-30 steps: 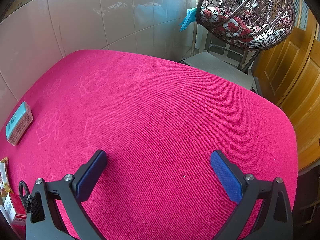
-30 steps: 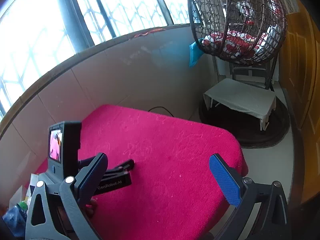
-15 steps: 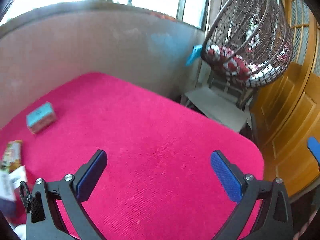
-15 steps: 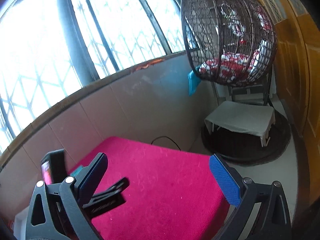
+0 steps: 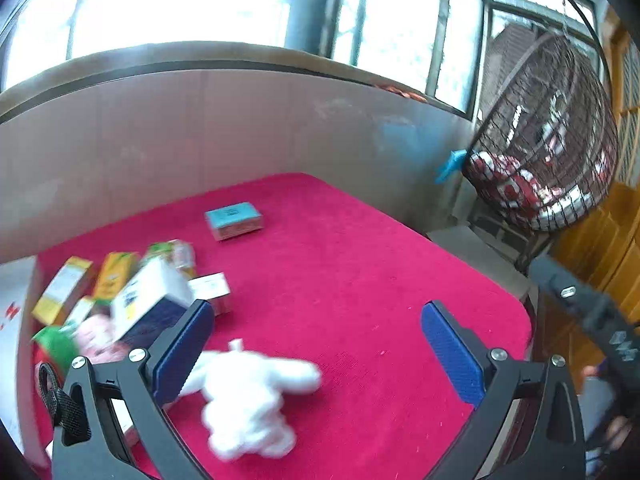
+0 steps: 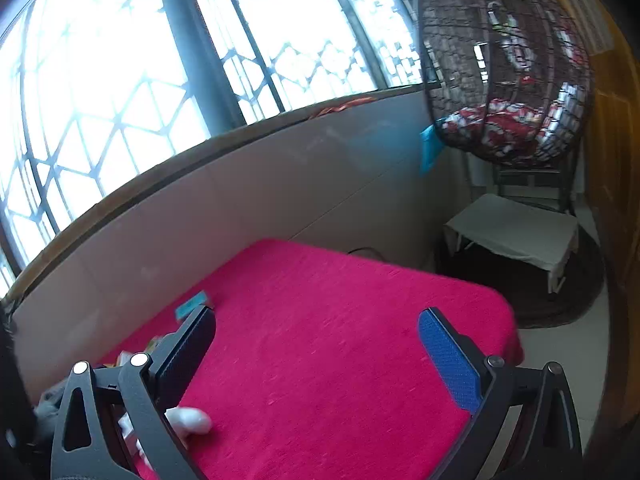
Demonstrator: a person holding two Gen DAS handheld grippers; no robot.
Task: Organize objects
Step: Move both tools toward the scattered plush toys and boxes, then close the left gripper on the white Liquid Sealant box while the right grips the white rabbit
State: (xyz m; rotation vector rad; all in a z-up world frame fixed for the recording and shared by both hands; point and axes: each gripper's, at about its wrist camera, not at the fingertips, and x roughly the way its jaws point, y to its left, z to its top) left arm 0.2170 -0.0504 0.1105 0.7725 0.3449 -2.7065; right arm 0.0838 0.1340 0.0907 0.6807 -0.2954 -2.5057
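Left wrist view: my left claw [image 5: 316,354] gapes wide, empty, above the white plush toy [image 5: 250,396] lying on the pink cloth [image 5: 360,264]; soft, light; I'd pinch its body; my right claw [image 6: 316,354] is equally spread, empty.

boxes: about six, blurred [image 5: 234,220] | white plush toy: 1 [image 5: 248,396] | claws: 2 [image 5: 316,350]
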